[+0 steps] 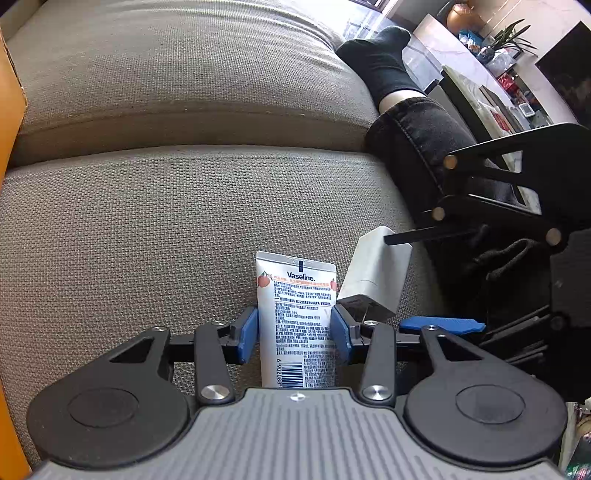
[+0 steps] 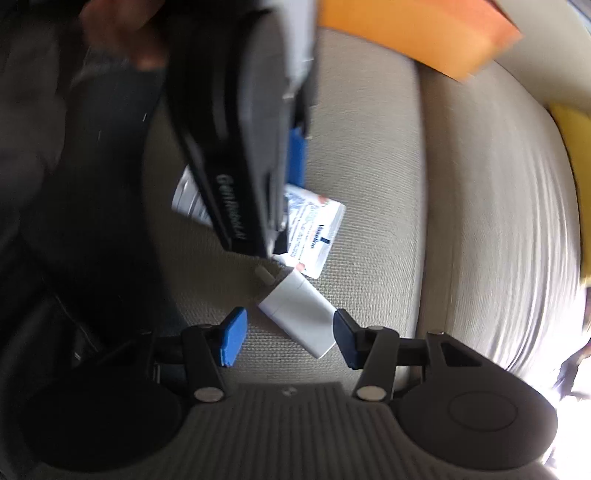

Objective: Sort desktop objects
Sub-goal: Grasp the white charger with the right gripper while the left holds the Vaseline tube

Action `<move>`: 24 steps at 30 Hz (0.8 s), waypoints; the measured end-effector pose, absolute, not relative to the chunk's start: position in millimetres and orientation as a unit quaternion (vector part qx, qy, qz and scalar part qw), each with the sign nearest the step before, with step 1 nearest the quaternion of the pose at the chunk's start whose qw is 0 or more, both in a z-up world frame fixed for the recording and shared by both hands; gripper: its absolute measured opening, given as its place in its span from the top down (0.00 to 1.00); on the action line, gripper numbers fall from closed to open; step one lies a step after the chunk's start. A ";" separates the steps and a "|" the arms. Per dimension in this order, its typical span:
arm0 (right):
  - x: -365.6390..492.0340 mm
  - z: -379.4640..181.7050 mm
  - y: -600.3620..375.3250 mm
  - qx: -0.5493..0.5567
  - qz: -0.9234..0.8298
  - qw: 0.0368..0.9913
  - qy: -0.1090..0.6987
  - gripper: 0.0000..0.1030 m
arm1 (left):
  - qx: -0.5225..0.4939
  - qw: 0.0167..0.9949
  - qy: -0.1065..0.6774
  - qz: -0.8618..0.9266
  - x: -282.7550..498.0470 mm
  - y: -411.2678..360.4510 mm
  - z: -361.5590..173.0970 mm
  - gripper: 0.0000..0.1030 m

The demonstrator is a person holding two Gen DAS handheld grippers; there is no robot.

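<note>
- The left tongs (image 1: pixel 294 334) point steeply down at the grey sofa cushion (image 1: pixel 147 229), their blue pads on either side of a Vaseline tube (image 1: pixel 297 317). The pads sit right at the tube's edges; I cannot tell whether they press on it or merely flank it.
- The tube lies flat on the cushion, crimped end toward the far side, barcode end near the camera.
- A white charger plug (image 1: pixel 373 273) lies just right of the tube, its near corner touching or almost touching the right-hand pad of the left tongs.
- The right tongs (image 2: pixel 288 338) hang over the charger with jaws spread apart; one pad touches the charger's end while the other stands clear, so nothing is clamped.
- An orange box (image 2: pixel 417 33) sits at the far edge of the sofa, probably a sorting target.
- A person's leg in dark jeans (image 1: pixel 413 136) rests on the cushion to the right.
- Risks, as I judge them:
  - The two tools are crowded together; lifting one could knock the other or drag the neighbouring item.
  - The charger lies diagonally between the right jaws, so closing may spin it out.
  - The soft cushion gives way, so a shallow pinch on the slick tube could slip.
</note>
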State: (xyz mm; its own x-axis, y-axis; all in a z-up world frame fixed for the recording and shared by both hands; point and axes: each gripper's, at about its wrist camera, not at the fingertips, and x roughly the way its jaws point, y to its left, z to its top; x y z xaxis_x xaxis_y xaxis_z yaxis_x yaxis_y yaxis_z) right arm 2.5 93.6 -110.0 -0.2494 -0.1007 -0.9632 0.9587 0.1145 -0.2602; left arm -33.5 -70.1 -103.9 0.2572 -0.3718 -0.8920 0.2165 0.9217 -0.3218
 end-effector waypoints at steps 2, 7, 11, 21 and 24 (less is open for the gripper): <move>4.5 -115.0 91.9 0.358 -0.540 0.484 0.588 0.46 | -0.063 0.790 0.580 -0.188 -31.9 -71.1 -103.7 0.53; -2.3 -120.3 87.9 0.358 -0.535 0.493 0.586 0.44 | -0.064 0.795 0.574 -0.185 -31.3 -72.6 -100.6 0.69; -5.0 -125.1 86.9 0.369 -0.529 0.499 0.579 0.53 | -0.065 0.801 0.565 -0.188 -35.0 -72.4 -98.3 0.74; -13.3 -103.4 94.0 0.400 -0.576 0.482 0.526 0.65 | -0.090 0.824 0.524 -0.198 -54.5 -54.5 -72.4 0.83; -22.2 -87.7 96.4 0.414 -0.612 0.470 0.483 0.66 | -0.090 0.837 0.500 -0.201 -61.2 -49.0 -54.9 0.84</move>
State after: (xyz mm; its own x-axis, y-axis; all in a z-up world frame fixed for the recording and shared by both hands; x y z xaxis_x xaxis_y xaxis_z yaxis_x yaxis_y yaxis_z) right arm -22.2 96.4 -87.7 -0.2152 -0.1748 -0.9608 0.9752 -0.0911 -0.2018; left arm -61.2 -49.0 -54.9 0.4182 -0.4272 -0.8016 0.2465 0.9027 -0.3525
